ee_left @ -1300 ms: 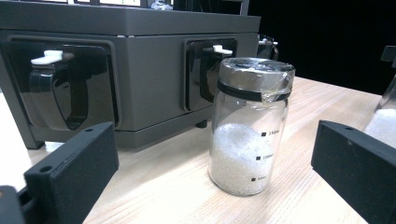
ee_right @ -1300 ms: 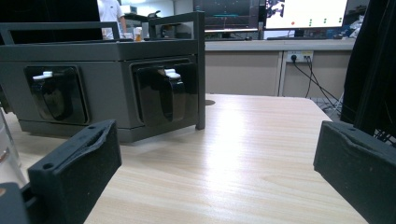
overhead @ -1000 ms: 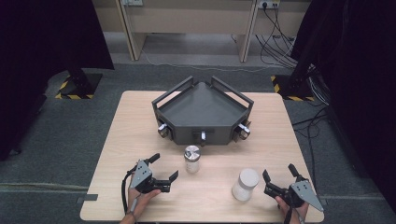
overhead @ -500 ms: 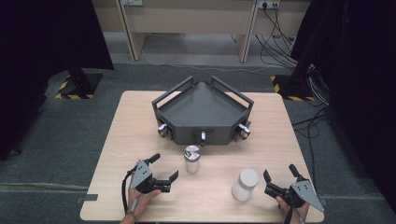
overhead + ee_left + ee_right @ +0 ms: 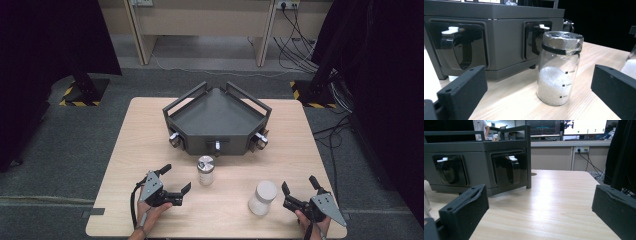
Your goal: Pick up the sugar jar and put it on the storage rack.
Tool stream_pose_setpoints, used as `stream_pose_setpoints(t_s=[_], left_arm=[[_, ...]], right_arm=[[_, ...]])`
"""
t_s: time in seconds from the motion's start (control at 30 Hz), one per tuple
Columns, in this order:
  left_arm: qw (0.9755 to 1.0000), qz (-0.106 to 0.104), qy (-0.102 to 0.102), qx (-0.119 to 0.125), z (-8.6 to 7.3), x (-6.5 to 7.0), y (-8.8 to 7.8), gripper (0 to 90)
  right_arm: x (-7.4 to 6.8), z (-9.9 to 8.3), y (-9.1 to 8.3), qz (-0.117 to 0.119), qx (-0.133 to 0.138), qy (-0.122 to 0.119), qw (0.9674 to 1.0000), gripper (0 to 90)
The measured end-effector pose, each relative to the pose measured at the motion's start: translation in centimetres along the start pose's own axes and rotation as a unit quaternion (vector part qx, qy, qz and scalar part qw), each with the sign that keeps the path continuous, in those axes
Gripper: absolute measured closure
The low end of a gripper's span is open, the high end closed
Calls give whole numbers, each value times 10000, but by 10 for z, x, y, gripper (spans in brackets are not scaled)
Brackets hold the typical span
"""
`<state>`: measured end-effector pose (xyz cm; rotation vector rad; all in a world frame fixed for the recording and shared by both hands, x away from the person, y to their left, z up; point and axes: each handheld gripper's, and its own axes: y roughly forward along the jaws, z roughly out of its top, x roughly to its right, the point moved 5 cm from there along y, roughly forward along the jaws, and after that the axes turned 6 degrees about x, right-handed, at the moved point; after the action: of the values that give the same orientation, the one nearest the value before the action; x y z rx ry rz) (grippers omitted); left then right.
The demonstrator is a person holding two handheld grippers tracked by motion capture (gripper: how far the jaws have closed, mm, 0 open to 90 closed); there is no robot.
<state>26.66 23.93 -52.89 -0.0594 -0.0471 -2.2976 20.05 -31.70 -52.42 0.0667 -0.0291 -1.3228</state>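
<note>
On the pale wood surface: clear glass jar with film-sealed lid stands upright, near the dark grey wedge-shaped tray.
Left tongs: apart, just beside jar, aimed at it.
Right tongs: apart, beside white-capped jar.
Risk: off-centre closing likely tips the jar, spilling granules.
Hands: low, resting near front edge.

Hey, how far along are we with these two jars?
Nothing looks done yet. Both jars stand on the table: the glass jar between the open left gripper jaws but untouched, the white jar beside the open right gripper. Grasping either jar is left.
</note>
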Motion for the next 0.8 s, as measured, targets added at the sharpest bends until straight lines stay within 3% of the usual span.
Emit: stream_pose_setpoints(t_s=[0.8], left_arm=[[10000, -37, -10, 17, 0, 0, 1, 0]], right_arm=[[0, 0, -1, -59, 37, 40, 10000, 10]])
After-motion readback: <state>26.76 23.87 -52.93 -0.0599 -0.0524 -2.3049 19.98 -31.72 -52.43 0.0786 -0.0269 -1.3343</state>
